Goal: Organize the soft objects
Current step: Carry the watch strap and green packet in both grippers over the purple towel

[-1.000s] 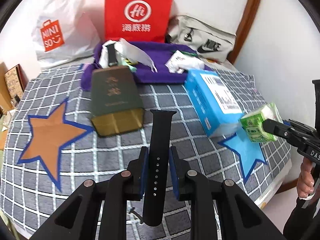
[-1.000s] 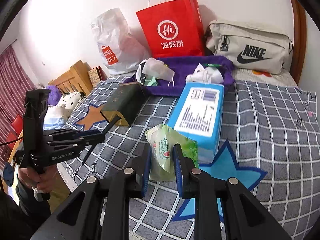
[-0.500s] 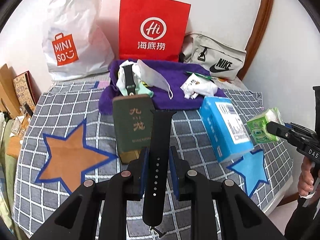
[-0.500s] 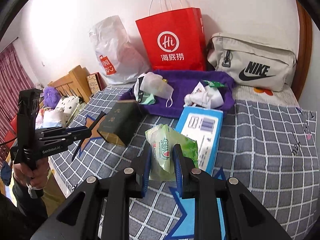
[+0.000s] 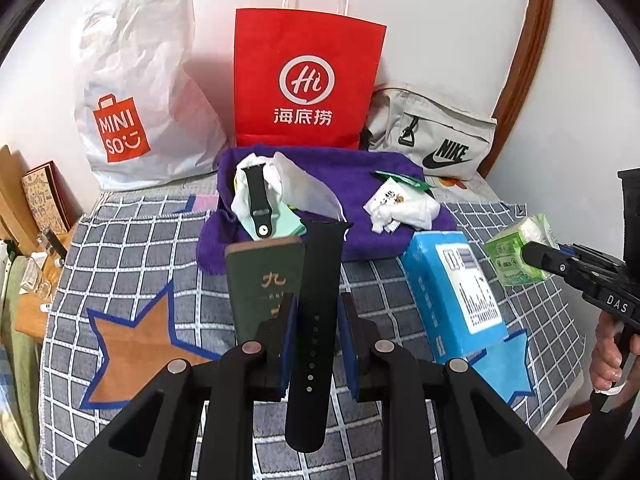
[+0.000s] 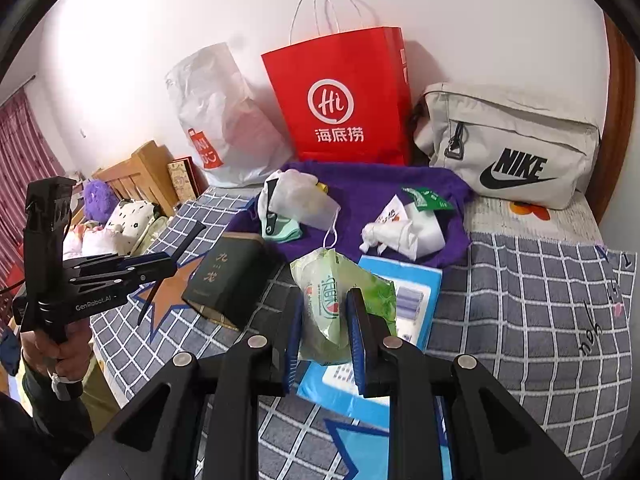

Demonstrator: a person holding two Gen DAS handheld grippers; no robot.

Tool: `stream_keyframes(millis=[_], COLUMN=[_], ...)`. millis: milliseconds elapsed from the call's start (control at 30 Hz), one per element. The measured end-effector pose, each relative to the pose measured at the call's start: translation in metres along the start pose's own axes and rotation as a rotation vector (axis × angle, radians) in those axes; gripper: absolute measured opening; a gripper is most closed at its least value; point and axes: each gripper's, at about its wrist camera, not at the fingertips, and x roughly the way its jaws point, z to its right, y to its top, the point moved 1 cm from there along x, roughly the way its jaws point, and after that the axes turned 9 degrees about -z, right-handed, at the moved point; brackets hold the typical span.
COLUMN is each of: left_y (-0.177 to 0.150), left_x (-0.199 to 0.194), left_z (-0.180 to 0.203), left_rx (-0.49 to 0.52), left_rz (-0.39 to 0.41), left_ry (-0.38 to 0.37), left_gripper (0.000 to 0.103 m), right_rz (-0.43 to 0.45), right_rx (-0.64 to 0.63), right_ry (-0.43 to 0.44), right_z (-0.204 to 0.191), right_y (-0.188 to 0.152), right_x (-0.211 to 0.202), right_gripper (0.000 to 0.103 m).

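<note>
My left gripper (image 5: pixel 314 330) is shut on a black watch strap (image 5: pixel 318 280), held upright above the checked bedspread (image 5: pixel 132 256). My right gripper (image 6: pixel 324 320) is shut on a green tissue pack (image 6: pixel 340 292); the left wrist view shows that tissue pack (image 5: pixel 514 252) at the far right in the right gripper (image 5: pixel 540 256). A purple towel (image 5: pixel 352 176) lies at the back with a second black strap (image 5: pixel 258 196), a white face mask (image 5: pixel 304 192), and crumpled white packets (image 5: pixel 404 208) on it.
A dark green box (image 5: pixel 264 280) and a blue box (image 5: pixel 452 296) lie on the bedspread in front of the towel. Against the wall stand a white Miniso bag (image 5: pixel 136 92), a red paper bag (image 5: pixel 308 84) and a grey Nike bag (image 5: pixel 436 140). A wooden headboard (image 6: pixel 136 172) is at left.
Both grippers have pulled back and risen, keeping hold of the strap and the tissue pack. The towel, boxes and bags now sit farther away and lower in both views.
</note>
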Motion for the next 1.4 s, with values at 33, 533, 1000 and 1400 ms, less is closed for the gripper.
stream_keyframes(millis=[33,533,1000,1400], left_y=[0.003,0.042,0.075,0.104], left_x=[0.0,0.013,0.041,0.071], left_z=[-0.001,-0.013,-0.024,-0.027], left_rx=[-0.002,-0.036,-0.056,-0.054], left_rz=[0.001,0.017,0.003,-0.021], left_ry=[0.0,-0.009,-0.013,-0.002], left_gripper=[0.02,0.02,0.02,0.02], right_rz=[0.001,0.017,0.02,0.013], right_rx=[0.001,-0.008,-0.01,-0.007], right_ry=[0.0,-0.022,-0.032,-0.057], right_z=[0.001,0.011,0.029,0.053], right_y=[0.003,0.044,0.079,0.111], right_x=[0.001,0.019,0.044,0.075], right_gripper=[0.022,0.022,0.022,0.022])
